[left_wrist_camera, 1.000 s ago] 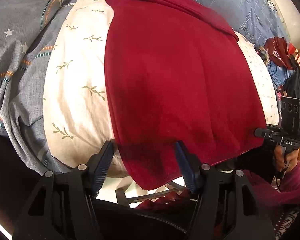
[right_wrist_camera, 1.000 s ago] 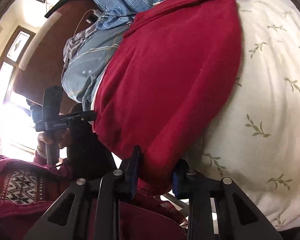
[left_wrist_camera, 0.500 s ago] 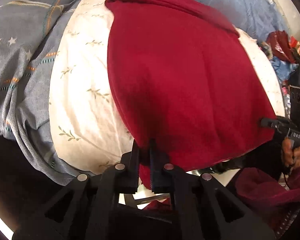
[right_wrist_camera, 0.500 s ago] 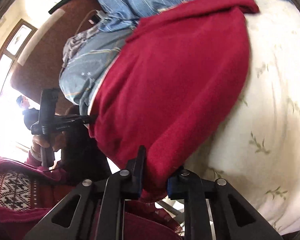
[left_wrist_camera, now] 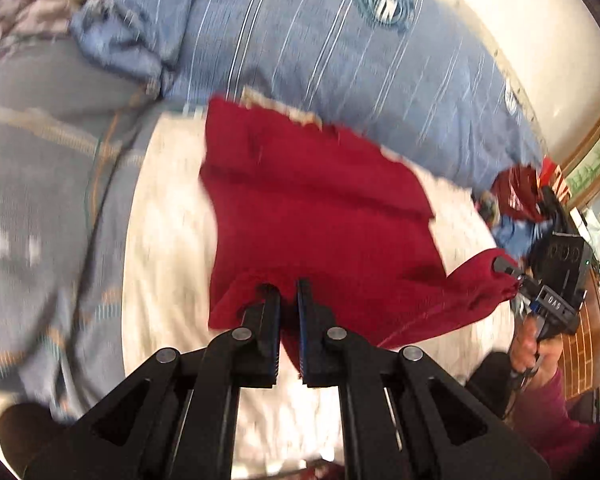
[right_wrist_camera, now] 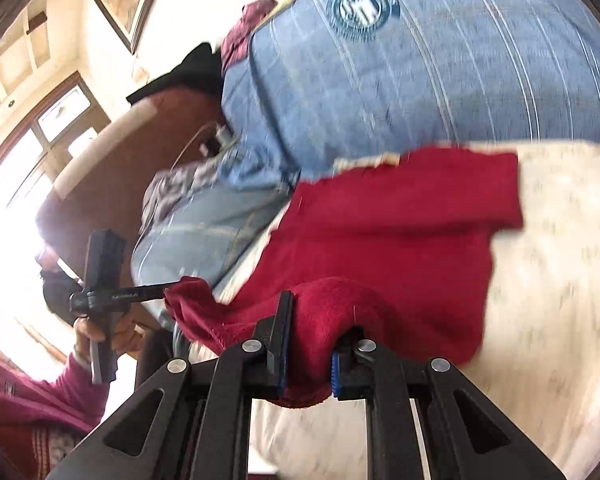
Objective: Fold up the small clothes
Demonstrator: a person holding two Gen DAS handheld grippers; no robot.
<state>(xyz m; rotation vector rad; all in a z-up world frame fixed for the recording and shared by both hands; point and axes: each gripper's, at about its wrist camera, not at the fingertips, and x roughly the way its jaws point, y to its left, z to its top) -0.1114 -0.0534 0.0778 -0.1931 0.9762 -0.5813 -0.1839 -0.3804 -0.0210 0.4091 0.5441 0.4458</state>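
A dark red garment [left_wrist_camera: 320, 200] lies on a cream leaf-print sheet [left_wrist_camera: 168, 240], its near edge lifted off the bed. My left gripper [left_wrist_camera: 288, 288] is shut on the near left corner of that edge. From the right wrist view, the left gripper [right_wrist_camera: 168, 290] pinches a raised corner of the red garment [right_wrist_camera: 400, 220]. My right gripper [right_wrist_camera: 318, 320] has a thick fold of the other near corner between its pads, and its jaws are closing on it. The left wrist view shows the right gripper [left_wrist_camera: 508, 268] holding its corner up.
A blue striped duvet [left_wrist_camera: 340, 60] lies beyond the garment, and a grey star-print quilt [left_wrist_camera: 32, 200] to the left. A pile of clothes [left_wrist_camera: 520, 196] sits at the far right. A brown headboard [right_wrist_camera: 112, 168] and a bright window [right_wrist_camera: 20, 200] are behind. A person's hand [right_wrist_camera: 112, 332] grips the left handle.
The left jaws closed on the hem. Both grippers then rose, lifting the garment's near edge off the sheet and carrying it toward the far edge.
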